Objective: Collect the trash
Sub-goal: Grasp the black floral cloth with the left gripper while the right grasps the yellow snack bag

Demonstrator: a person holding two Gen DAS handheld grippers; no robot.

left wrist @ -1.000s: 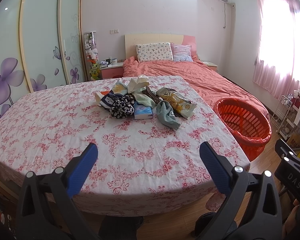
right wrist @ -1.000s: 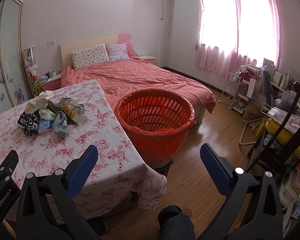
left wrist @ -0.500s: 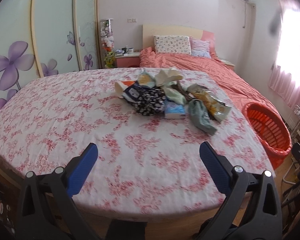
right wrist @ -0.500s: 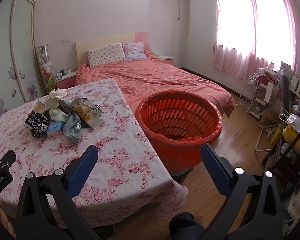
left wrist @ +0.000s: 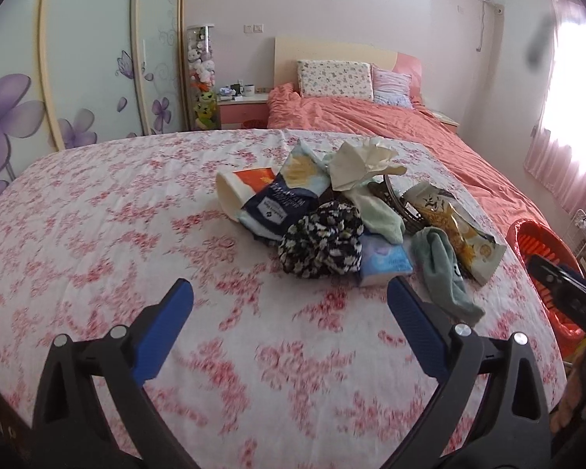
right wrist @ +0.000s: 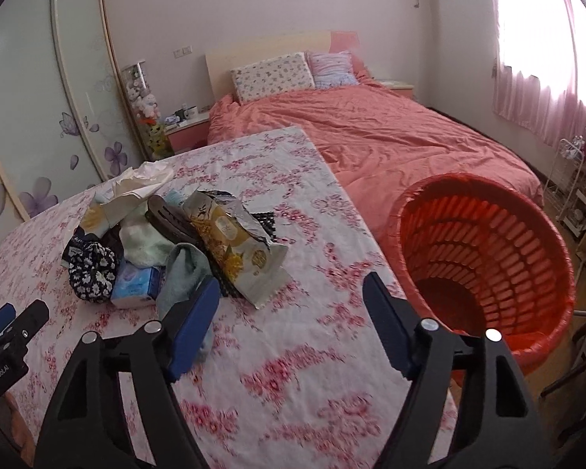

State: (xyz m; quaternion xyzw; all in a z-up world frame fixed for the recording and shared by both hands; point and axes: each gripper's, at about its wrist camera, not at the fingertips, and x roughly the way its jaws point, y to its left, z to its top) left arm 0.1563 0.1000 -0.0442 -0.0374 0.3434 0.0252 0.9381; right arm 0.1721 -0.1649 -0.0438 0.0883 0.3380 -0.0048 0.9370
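Note:
A pile of trash and cloth lies on the floral tablecloth [left wrist: 97, 234]: a yellow snack bag [left wrist: 457, 230], a dark blue snack bag [left wrist: 281, 203], a crumpled tissue [left wrist: 363, 164], a tissue pack [left wrist: 386, 265], a black floral cloth [left wrist: 320, 246], a green sock [left wrist: 445, 273]. The snack bag [right wrist: 242, 246] also shows in the right wrist view. My left gripper [left wrist: 289, 305] is open and empty, just short of the pile. My right gripper [right wrist: 293, 301] is open and empty, right of the pile. An orange basket [right wrist: 484, 250] stands right of the table.
A bed with a salmon cover [right wrist: 371, 133] lies behind the table. A wardrobe with flower doors [left wrist: 58, 78] lines the left wall. A nightstand [left wrist: 242, 105] stands by the bed. A wire rack [right wrist: 574, 179] stands under the window at right.
Both grippers have moved forward over the table toward the pile, which looks larger now. Both stay open and empty.

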